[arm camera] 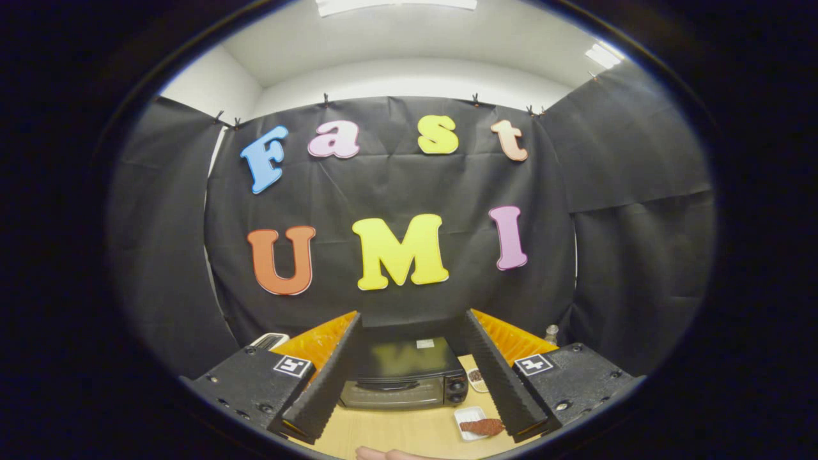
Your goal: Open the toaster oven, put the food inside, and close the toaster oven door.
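Nothing looks started yet: the toaster oven [401, 374] sits closed, the food [481, 427] waits on its tray [464, 416] beside it, and the gripper [409, 367] hangs well back, fingers spread apart and empty.

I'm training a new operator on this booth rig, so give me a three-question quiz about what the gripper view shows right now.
1. True or false: the toaster oven door is shut.
2. Where is the white tray holding the reddish-brown food?
A. on top of the oven
B. on the wooden table, near the right jaw
C. inside the oven
3. Fill in: the gripper jaws stand ____, holding nothing.

Key
1. True.
2. B.
3. Open; the oven sits beyond and between them.
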`<state>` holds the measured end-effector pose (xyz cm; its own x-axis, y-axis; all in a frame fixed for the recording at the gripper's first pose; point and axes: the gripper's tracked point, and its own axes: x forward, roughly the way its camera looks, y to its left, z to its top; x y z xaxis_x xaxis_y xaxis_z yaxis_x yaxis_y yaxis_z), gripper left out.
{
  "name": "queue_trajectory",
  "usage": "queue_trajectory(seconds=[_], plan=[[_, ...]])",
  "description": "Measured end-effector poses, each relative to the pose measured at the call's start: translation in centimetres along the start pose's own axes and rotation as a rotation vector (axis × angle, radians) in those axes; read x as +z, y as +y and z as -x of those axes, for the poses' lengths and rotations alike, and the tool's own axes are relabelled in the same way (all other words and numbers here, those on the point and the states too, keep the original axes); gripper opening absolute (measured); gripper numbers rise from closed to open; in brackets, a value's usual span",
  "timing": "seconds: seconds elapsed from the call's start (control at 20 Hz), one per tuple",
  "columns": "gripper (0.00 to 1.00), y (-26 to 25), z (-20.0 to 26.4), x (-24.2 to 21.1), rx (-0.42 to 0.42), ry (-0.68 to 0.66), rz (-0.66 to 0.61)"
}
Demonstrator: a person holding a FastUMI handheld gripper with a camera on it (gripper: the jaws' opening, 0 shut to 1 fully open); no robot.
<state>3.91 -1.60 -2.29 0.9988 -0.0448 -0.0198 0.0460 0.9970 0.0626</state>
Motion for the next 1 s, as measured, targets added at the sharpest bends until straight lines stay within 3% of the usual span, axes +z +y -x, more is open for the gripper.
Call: queue_trajectory(seconds=[0.3, 0.6, 0.9, 1.0], plan=[[1.00, 1.2, -6.8, -5.9, 0.052, 0.097, -0.018], [1.00, 3.0, -15.0, -17.6, 0.070, 0.362, 0.050], [1.00, 4.6, -18.7, -25.6, 0.112, 0.537, 0.054], [1.00, 4.0, -18.8, -27.0, 0.085, 0.583, 0.065]])
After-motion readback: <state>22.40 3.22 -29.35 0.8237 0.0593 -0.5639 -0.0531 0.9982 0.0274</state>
